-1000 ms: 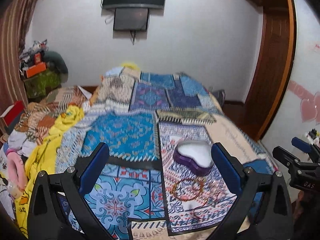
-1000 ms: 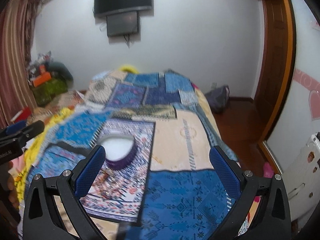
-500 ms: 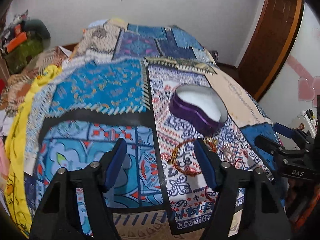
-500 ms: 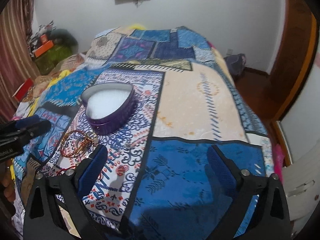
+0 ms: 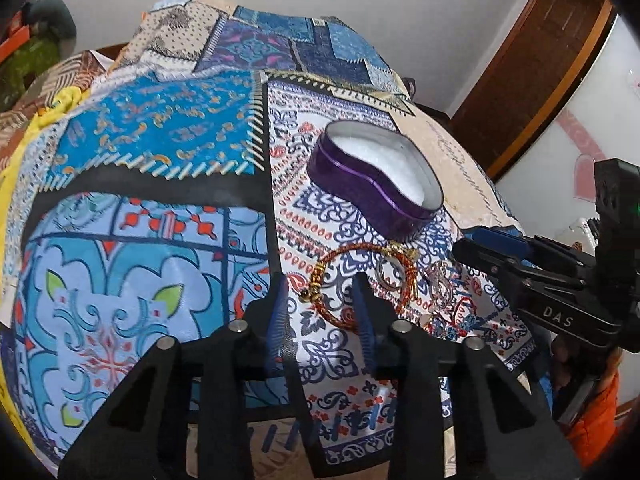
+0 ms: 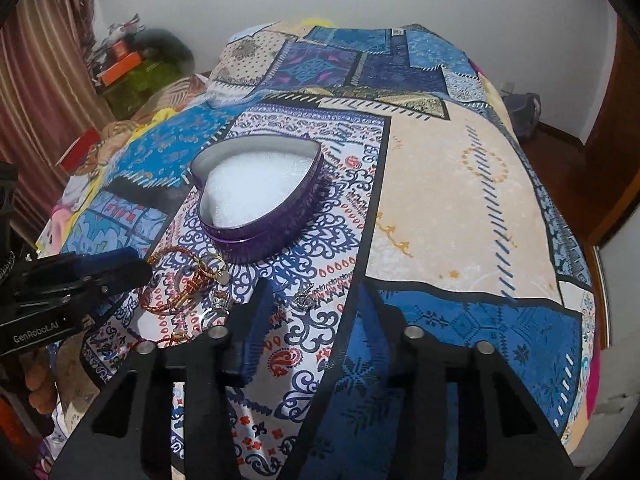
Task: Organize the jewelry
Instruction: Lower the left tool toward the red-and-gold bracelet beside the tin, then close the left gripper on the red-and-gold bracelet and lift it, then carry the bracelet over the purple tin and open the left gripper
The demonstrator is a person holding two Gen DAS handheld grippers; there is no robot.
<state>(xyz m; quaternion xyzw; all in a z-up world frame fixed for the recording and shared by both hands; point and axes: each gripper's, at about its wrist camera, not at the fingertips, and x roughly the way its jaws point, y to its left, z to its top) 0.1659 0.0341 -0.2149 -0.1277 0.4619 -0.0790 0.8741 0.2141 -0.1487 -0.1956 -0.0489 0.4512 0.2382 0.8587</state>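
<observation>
**Jewelry waits beside an open heart tin**

Jewelry lies loose on the patterned bedspread (image 5: 152, 216), and nearest the left gripper (image 5: 320, 300) is a red-and-gold bangle (image 5: 352, 276). The fingers of that gripper stand apart, with a narrowed gap, straddling the bangle's near-left arc; nothing is clamped. Just right of the bangle, touching or overlapping it, sit a few small rings (image 5: 390, 270) and clear trinkets (image 5: 440, 284), too small to sort. The right gripper (image 6: 314, 308) hangs over that same cluster from the right, its fingers also parted and empty.

A little farther off stands the purple heart-shaped tin (image 5: 372, 196), lid off, white padding showing, close to the bangle's far edge.

The likely step is a first pickup. To do it well, I'd say the left fingers should come down on 1 thin stretch of bangle wire only, clear of the rings, and pinch without gathering cloth, then lift straight before crossing to the tin.
</observation>
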